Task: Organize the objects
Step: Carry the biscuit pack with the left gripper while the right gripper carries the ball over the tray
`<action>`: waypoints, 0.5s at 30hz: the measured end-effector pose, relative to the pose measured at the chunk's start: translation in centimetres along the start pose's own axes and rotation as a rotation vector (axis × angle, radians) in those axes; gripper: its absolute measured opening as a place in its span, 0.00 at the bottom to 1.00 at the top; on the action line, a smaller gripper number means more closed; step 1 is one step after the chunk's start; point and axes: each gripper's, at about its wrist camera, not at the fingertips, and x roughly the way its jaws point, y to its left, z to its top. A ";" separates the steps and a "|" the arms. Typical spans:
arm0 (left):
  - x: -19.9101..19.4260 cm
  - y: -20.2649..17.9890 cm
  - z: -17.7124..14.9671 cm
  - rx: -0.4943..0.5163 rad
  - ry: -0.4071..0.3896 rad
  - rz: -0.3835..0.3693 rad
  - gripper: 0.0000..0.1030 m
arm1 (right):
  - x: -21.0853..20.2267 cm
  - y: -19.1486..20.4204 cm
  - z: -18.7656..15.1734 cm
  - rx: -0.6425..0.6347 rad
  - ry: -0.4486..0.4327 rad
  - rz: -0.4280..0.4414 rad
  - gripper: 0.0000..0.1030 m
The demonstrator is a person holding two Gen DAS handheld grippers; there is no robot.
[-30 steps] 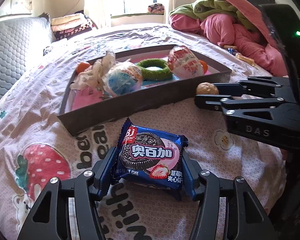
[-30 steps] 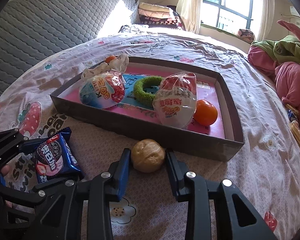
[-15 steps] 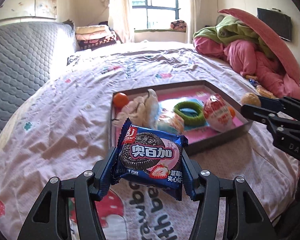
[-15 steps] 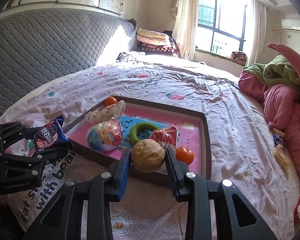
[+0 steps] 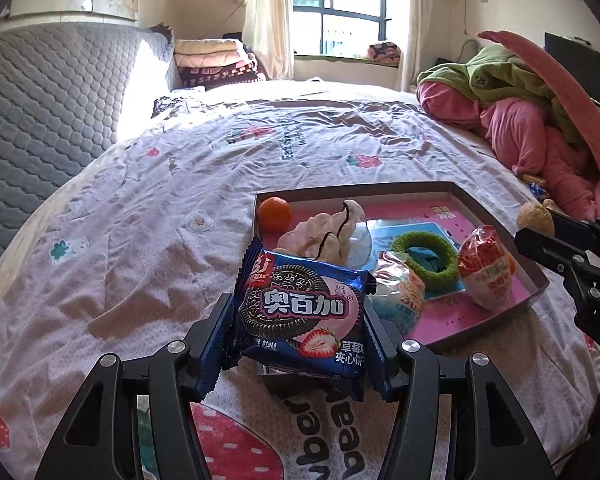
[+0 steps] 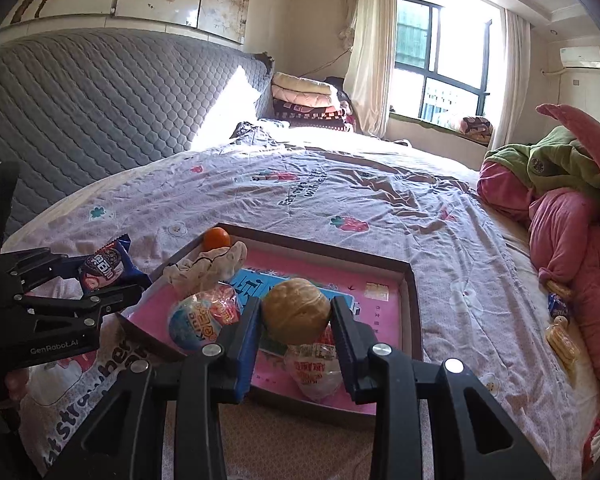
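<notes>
Crosswise, cookie packet [image 5: 300, 312] label-up between left jaws; walnut [image 6: 297, 311] between right jaws.

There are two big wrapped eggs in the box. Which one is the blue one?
The blue egg lies at the box's near edge, just behind the cookie packet. The other egg, beside the green ring, is red and white.

The bed [image 6: 380, 208] (strawberry-print sheet) carries a tray [image 6: 414, 312] and pink bedding [image 6: 572, 232].
</notes>
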 end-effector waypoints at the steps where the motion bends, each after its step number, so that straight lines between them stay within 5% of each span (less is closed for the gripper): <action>1: 0.3 0.1 0.1 -0.001 0.002 0.003 0.58 | 0.3 0.2 0.0 -0.003 0.003 0.002 0.34; 15: 2.1 0.6 1.0 -0.018 0.003 0.013 0.58 | 2.5 0.9 0.4 -0.023 0.022 0.016 0.34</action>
